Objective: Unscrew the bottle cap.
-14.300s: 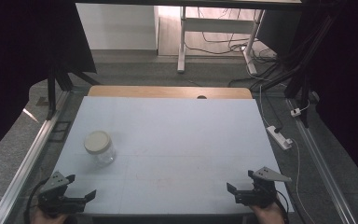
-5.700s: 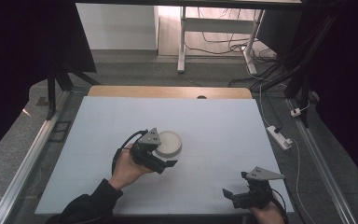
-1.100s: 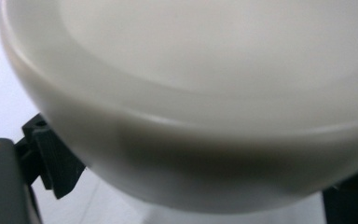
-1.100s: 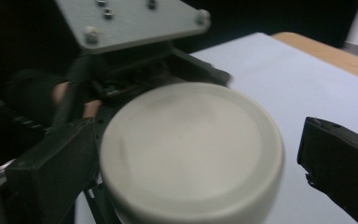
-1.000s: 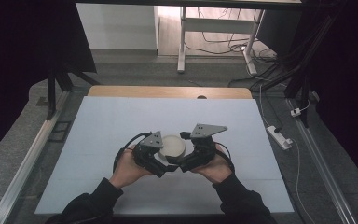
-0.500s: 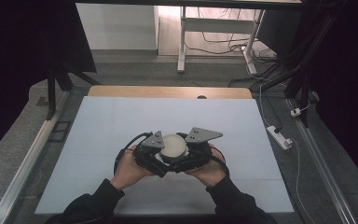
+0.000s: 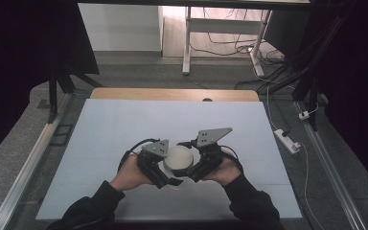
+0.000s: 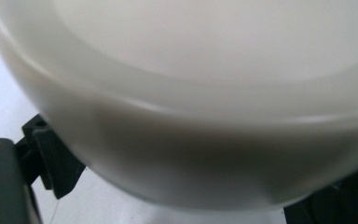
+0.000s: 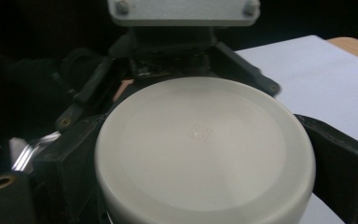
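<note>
A clear jar with a round off-white lid [image 7: 178, 159] is held above the middle of the white table top [image 7: 124, 124]. My left gripper [image 7: 165, 173] comes in from the left and is shut on the jar; the lid [image 8: 205, 93] looms very close in the left gripper view. My right gripper [image 7: 195, 170] comes in from the right. In the right gripper view its jaws press against both sides of the lid [image 9: 205, 149]. The glass body is mostly hidden behind the grippers and hands.
A bare wooden strip [image 7: 172, 94] runs along the table's far edge. A white power strip [image 7: 285, 140] lies on the floor to the right. Metal rails [image 7: 33, 158] flank the table, and a white desk frame [image 7: 188, 43] stands beyond it.
Over the last second the right gripper has moved in from the right and its jaws have come around the lid. The left gripper keeps the jar almost still.
</note>
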A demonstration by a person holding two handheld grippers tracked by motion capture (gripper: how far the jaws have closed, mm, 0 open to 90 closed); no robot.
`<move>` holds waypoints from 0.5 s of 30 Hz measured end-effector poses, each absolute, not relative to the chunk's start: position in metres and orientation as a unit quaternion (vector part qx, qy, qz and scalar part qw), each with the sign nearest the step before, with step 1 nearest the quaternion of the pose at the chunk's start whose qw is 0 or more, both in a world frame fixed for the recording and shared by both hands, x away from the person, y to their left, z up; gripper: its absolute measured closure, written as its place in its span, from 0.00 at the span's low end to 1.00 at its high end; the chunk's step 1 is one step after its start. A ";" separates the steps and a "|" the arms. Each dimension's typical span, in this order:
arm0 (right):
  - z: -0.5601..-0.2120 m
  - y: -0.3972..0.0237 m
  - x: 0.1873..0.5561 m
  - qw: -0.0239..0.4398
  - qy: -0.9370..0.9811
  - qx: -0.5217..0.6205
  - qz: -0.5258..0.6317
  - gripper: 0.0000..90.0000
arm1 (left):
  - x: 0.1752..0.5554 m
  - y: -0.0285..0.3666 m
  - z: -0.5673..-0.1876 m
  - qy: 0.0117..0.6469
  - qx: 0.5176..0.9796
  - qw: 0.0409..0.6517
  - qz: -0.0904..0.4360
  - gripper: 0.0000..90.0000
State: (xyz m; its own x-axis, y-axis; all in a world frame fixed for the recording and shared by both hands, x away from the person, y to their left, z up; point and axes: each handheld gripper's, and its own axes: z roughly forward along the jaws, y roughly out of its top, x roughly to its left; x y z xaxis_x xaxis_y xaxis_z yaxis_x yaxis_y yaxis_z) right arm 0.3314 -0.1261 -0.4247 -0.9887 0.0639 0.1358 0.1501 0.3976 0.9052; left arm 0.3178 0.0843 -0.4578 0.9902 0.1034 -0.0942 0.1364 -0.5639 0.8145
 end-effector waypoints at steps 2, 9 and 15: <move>-0.425 -0.126 0.331 0.040 -0.837 -0.060 -0.542 0.08 | 0.317 0.084 -0.458 0.072 0.886 0.459 -0.010 0.09; -0.419 -0.126 0.329 -0.006 -0.820 -0.128 -0.558 0.00 | 0.319 0.089 -0.456 0.126 0.877 0.462 0.034 0.09; -0.415 -0.122 0.323 -0.063 -0.816 -0.173 -0.548 0.00 | 0.322 0.091 -0.458 0.180 0.870 0.454 0.065 0.09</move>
State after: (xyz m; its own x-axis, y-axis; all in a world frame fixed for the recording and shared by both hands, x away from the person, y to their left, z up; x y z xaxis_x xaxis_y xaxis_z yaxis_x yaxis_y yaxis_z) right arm 0.3230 -0.1225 -0.4149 -0.9320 0.3519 0.0869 0.2133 0.3385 0.9165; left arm 0.3218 0.0907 -0.4584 0.9268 0.3720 -0.0507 0.2543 -0.5226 0.8138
